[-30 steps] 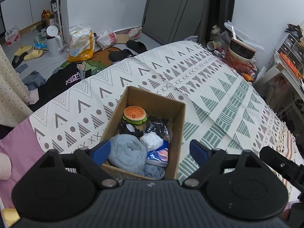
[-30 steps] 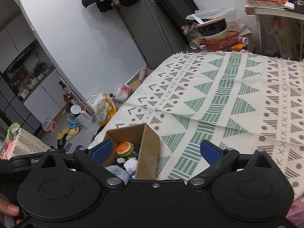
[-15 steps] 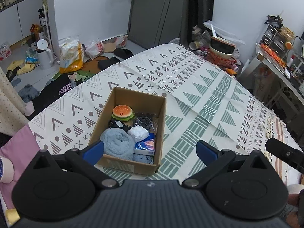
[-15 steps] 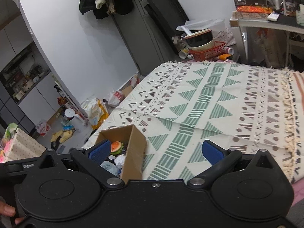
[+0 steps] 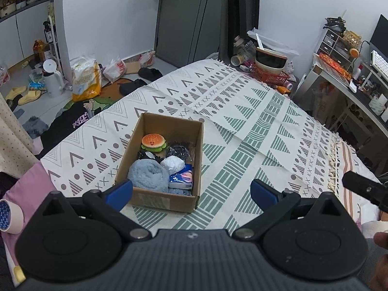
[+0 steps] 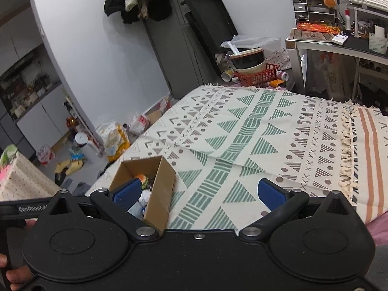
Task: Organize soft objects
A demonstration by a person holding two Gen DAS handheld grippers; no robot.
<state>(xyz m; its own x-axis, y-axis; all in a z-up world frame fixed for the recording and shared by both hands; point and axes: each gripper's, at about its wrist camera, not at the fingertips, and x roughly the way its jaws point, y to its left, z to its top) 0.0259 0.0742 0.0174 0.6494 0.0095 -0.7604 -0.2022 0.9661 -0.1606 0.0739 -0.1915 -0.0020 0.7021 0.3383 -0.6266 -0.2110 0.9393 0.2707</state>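
Observation:
A brown cardboard box stands on the patterned bedspread. It holds a burger plush, a light blue fluffy cloth, a white soft ball, a dark plastic-wrapped bundle and a blue packet. My left gripper is open above the box's near edge, holding nothing. My right gripper is open too, just right of the box, its left finger in front of the box's opening.
A roll of tape lies on the pink sheet at the left. Bags, slippers and clothes litter the floor beyond the bed. A red basket with bowls stands past the far corner, and a cluttered desk is at the right.
Both grippers have pulled back and risen away from the box, so more of the bedspread and room shows. The box and its contents have not moved.

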